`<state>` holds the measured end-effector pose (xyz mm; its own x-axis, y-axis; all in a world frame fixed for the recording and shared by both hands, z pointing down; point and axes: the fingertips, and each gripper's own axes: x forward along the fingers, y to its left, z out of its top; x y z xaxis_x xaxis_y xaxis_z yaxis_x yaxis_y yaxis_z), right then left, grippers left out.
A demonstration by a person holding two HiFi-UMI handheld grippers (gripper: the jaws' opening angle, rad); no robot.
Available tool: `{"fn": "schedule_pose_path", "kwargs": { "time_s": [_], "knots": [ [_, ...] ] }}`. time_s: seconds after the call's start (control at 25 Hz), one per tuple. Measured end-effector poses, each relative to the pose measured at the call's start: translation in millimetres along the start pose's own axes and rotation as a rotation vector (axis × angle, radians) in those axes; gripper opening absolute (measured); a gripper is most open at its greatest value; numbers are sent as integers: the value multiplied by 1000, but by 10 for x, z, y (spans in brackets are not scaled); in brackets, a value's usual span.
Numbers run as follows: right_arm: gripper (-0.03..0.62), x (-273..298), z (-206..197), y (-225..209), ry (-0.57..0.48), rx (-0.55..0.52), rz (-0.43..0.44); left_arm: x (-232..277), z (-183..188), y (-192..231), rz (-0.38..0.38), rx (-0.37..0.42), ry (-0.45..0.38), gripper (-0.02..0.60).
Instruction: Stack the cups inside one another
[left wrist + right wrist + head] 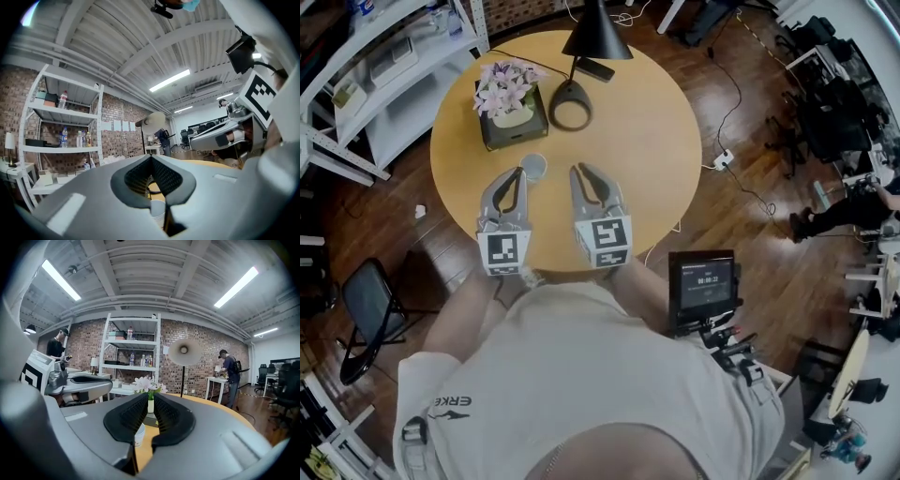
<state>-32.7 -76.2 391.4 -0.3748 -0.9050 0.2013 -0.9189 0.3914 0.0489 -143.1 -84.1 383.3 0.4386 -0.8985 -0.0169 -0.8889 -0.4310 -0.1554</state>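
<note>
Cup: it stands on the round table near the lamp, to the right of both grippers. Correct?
No. The cup stands on the round table near the lamp, but between the left gripper and the right gripper, nearer the left, not right of both. The head view shows it.

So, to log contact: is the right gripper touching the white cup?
Apart. The head view shows bare table between the right gripper and the white cup.
</note>
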Motion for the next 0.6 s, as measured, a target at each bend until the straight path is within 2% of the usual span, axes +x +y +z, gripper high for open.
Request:
{"fn": "schedule_pose_path", "kwargs": {
  "time_s": [0.4, 0.6],
  "knots": [
    [31, -877, -51, -606, -48, 45, 5, -197, 229, -896, 68, 4, 20, 2],
    [15, -1235, -193, -774, -44, 81, 24, -398, 262, -1217, 131, 23, 60, 2]
  ]
}}
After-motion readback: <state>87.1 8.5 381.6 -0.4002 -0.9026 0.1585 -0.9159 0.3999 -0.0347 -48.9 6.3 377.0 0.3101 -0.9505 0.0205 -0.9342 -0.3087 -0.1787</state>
